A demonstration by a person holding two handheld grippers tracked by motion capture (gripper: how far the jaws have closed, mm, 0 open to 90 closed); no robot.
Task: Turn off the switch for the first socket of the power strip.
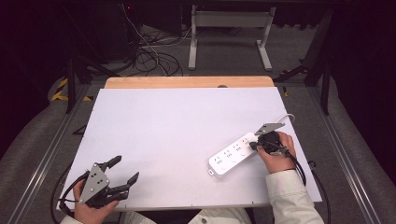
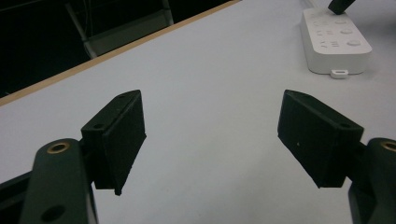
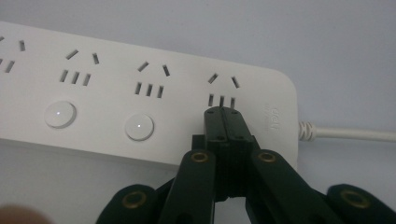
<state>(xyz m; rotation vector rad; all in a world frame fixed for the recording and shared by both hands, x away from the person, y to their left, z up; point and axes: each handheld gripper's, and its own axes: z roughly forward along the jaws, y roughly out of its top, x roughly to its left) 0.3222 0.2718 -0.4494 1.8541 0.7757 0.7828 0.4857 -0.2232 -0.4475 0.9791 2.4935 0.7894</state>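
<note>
Power strip (image 1: 232, 159) flat on worktop (image 1: 177, 130), right of centre. Right tongs (image 3: 223, 116) closed, empty, tips pressing strip's cord-end button. Left tongs (image 2: 210, 140) wide, well apart. Strip rigid, light, likely slides; grip across long edges.

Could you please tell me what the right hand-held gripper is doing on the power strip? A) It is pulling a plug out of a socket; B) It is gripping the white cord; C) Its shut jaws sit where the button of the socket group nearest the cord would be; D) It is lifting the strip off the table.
C: the right hand-held gripper has its jaws together on the power strip, just below the sockets nearest the cord.
</note>
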